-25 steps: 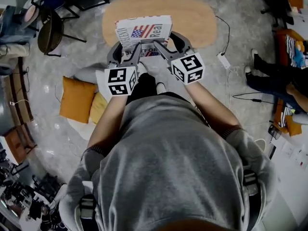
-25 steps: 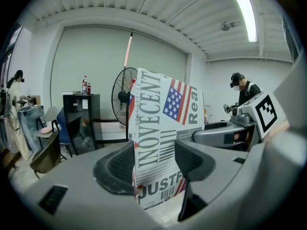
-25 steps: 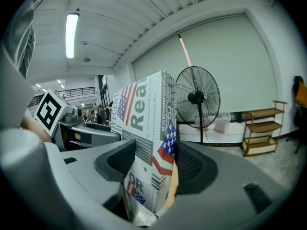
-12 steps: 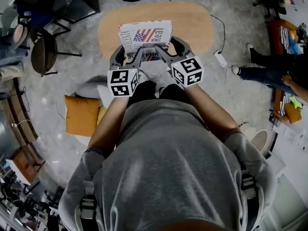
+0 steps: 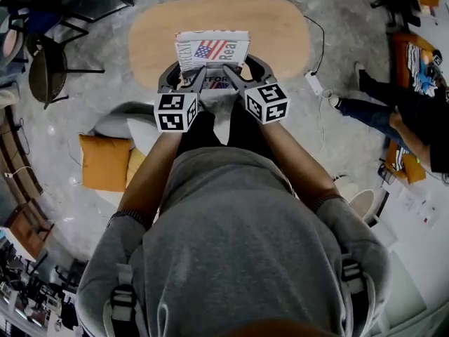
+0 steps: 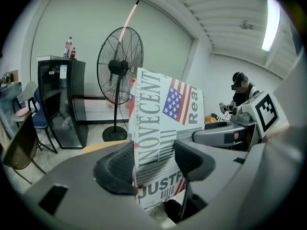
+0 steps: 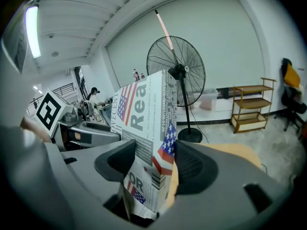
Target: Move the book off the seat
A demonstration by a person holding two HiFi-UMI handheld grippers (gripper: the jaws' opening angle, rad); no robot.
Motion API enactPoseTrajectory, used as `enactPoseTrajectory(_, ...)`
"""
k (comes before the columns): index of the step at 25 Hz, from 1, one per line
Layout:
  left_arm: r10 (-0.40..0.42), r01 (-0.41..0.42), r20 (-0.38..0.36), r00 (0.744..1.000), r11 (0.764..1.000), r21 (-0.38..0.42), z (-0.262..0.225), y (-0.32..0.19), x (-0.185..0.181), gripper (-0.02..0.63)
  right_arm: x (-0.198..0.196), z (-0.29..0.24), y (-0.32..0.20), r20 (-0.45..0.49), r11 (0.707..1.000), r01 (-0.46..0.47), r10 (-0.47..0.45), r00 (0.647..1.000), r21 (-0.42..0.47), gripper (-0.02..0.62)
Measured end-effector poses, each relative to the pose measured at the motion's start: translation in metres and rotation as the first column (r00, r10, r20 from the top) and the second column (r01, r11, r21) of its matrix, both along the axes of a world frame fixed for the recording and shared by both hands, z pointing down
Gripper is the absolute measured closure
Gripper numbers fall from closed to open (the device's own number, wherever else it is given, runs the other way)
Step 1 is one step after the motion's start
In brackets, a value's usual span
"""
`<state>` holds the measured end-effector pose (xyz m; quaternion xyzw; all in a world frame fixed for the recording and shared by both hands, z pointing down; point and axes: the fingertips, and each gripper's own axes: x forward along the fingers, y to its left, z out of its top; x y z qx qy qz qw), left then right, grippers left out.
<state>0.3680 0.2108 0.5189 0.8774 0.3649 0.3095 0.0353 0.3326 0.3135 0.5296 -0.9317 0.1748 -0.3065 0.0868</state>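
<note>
The grey concrete floor [image 5: 63,118] fills most of the head view. On it stands an oval wooden surface [image 5: 280,30], just ahead of the person in a grey sweatshirt [image 5: 238,244].

In the left gripper view, a tall pedestal fan [image 6: 120,63] and a black glass-door cabinet [image 6: 61,102] stand against the far wall. A low wooden shelf [image 7: 250,107] shows in the right gripper view. A dark chair [image 5: 45,65] stands at the left of the head view, and another person [image 5: 393,111] sits at the right edge. An orange cushion [image 5: 105,162] lies on the floor near the person's left side.

The book [image 5: 212,50] has a newspaper-print cover with an American flag. It is carried between the two grippers, tilted with its printed face up. From above it overlaps the near half of the surface. No view shows whether its underside touches the wood.

The left gripper [image 5: 184,76] has its fingers [image 6: 117,169] clamped on the book's left end, the pads pressing both faces. The right gripper [image 5: 247,69] grips the right end the same way, its fingers [image 7: 192,169] closed on the cover. The marker cubes [image 5: 175,111] sit just behind the fingers. A white power strip [image 5: 313,83] lies on the floor beside the surface.
</note>
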Motion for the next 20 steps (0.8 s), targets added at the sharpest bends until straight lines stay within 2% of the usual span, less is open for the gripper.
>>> enactPoseTrajectory(10, -0.061, 0.048, 0.162, 0.985, 0.996, 0.080, 0.099, 0.074, 0.013, 0.325, 0.018, 0.105, 0.075, 0.173, 0.996, 0.049, -0.061, 0.983, 0.077, 0.327)
enactPoseTrajectory(16, -0.097, 0.070, 0.256, 0.962, 0.991, 0.116, 0.175, 0.084, 0.012, 0.325, 0.019, 0.182, 0.085, 0.280, 0.991, 0.065, -0.095, 0.955, 0.114, 0.327)
enactPoseTrajectory(20, -0.089, 0.054, 0.315, 0.945, 0.991, 0.119, 0.229, 0.088, 0.009, 0.325, 0.016, 0.229, 0.090, 0.346, 0.992, 0.038, -0.076, 0.935, 0.117, 0.327)
